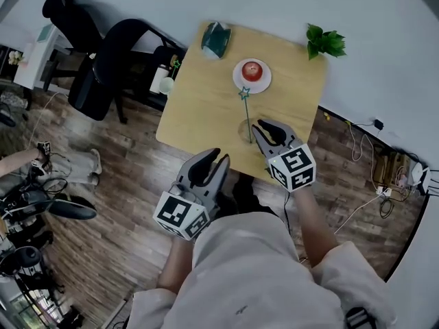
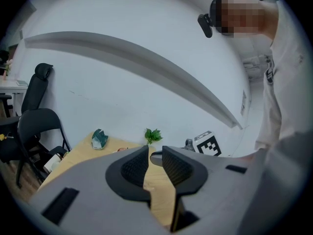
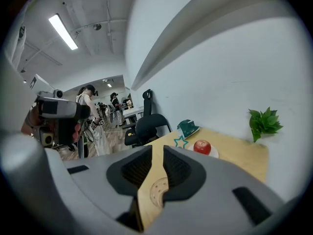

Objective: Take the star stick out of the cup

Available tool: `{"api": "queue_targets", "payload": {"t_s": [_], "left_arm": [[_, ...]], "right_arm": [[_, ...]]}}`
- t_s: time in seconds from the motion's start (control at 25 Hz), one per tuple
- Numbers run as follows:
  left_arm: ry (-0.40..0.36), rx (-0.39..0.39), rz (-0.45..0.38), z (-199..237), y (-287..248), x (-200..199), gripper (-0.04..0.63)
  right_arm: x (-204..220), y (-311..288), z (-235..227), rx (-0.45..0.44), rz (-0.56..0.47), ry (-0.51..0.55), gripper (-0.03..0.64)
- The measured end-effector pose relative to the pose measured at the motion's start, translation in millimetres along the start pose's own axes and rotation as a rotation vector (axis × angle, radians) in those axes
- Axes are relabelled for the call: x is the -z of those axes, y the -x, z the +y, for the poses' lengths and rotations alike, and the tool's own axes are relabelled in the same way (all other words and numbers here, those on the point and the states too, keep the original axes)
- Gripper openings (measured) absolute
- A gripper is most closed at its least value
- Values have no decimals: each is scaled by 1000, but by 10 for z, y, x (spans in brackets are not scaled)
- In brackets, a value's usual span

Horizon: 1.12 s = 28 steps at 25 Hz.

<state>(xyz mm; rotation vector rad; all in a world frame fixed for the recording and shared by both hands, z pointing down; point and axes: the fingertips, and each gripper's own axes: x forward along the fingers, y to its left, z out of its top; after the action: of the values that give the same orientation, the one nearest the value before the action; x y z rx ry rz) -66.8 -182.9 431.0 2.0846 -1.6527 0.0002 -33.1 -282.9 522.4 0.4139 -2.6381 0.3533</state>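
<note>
A thin stick with a teal star (image 1: 243, 93) on top stands in a clear cup (image 1: 247, 133) near the front edge of the wooden table (image 1: 199, 101). My right gripper (image 1: 269, 130) hovers just right of the cup, jaws close together with nothing between them. In the right gripper view the star (image 3: 181, 142) pokes up just beyond the jaw tips, and a pale round disc with small holes (image 3: 159, 192) shows through the slit. My left gripper (image 1: 210, 166) hangs in front of the table's near edge, also shut and empty.
A red apple (image 1: 252, 70) on a white plate (image 1: 264, 81) sits behind the star. A green pouch (image 1: 216, 40) lies at the back left, a leafy plant (image 1: 325, 42) at the back right corner. Black chairs (image 1: 103, 60) stand to the left; cables (image 1: 367, 197) lie on the floor at right.
</note>
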Motion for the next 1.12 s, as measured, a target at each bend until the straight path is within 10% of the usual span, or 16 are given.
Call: {"api": "queue_targets", "payload": {"t_s": [1.12], "left_arm": [[49, -97, 74, 275, -144, 333, 74]], "right_arm": [[672, -928, -425, -24, 159, -34, 66]]}}
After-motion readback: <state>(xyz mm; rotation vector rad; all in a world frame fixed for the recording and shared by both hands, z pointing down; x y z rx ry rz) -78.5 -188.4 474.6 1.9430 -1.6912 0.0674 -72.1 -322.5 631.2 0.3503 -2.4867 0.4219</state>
